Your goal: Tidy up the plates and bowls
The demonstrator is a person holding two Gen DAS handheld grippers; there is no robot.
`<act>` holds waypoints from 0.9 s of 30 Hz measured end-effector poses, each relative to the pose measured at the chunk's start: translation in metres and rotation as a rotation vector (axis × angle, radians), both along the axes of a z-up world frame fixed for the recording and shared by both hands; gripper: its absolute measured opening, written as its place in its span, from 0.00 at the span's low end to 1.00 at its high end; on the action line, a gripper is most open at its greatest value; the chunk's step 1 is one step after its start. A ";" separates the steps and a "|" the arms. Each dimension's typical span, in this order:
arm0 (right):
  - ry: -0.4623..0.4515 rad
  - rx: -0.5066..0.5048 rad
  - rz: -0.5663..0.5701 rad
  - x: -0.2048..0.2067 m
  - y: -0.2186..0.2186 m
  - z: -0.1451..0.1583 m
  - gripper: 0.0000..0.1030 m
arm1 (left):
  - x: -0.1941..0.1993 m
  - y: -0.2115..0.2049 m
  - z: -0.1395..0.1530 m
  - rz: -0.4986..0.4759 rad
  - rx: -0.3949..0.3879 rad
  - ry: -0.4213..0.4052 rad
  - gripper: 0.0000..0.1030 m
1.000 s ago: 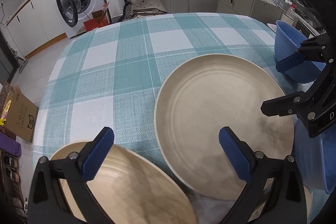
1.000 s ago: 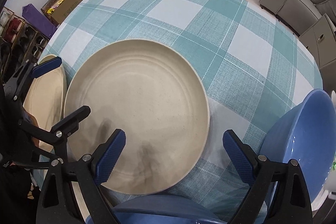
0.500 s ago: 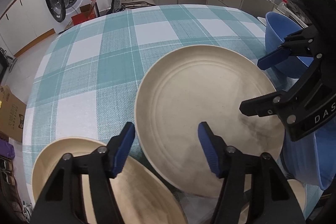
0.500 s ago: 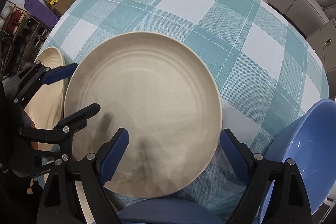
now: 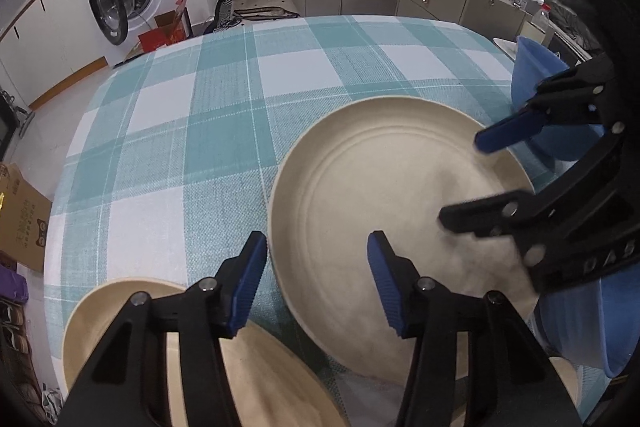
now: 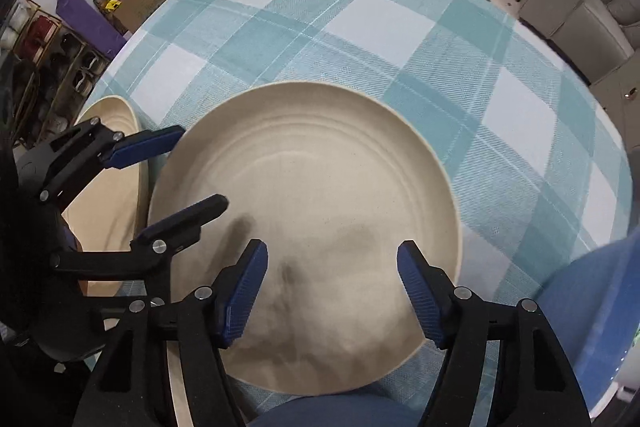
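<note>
We see a matt, faintly ridged large round beige plate [image 6: 304,203] on a coarse-woven teal-and-white checked tablecloth [image 6: 440,75]; the smooth blue plastic bowl [image 6: 592,307] at right shines slightly.

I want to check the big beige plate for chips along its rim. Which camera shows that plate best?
The right wrist view: the big beige plate fills the centre, seen from nearly overhead, only its near rim hidden by gripper fingers. The left wrist view shows the plate more obliquely, its right and near rim covered by both grippers.
</note>
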State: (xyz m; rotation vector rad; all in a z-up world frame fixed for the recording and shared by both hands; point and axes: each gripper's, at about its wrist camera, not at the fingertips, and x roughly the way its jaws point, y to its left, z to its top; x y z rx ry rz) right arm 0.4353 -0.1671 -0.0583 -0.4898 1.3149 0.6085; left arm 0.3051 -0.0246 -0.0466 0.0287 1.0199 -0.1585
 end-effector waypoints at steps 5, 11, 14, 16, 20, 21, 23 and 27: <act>0.000 -0.041 -0.064 0.010 -0.024 -0.003 0.68 | 0.000 0.005 -0.006 0.018 0.008 0.027 0.50; -0.007 -0.060 -0.079 0.008 -0.029 -0.004 0.68 | -0.003 0.001 -0.005 0.010 0.021 0.030 0.50; -0.021 -0.063 -0.090 0.007 -0.032 0.000 0.68 | -0.004 0.001 -0.004 0.005 0.028 0.030 0.50; -0.024 -0.081 -0.094 0.005 -0.031 0.001 0.68 | -0.005 0.000 -0.004 0.004 0.029 0.030 0.50; -0.048 -0.096 -0.101 0.003 -0.026 0.000 0.68 | -0.005 -0.001 -0.004 0.001 0.035 0.030 0.50; -0.050 -0.100 -0.106 0.004 -0.027 0.000 0.68 | -0.005 -0.001 -0.004 0.000 0.035 0.031 0.50; -0.042 -0.110 -0.111 0.004 -0.024 -0.002 0.68 | -0.005 -0.001 -0.004 -0.001 0.035 0.032 0.50; -0.034 -0.126 -0.103 0.006 -0.023 -0.005 0.68 | -0.004 -0.002 -0.004 0.004 0.033 0.031 0.50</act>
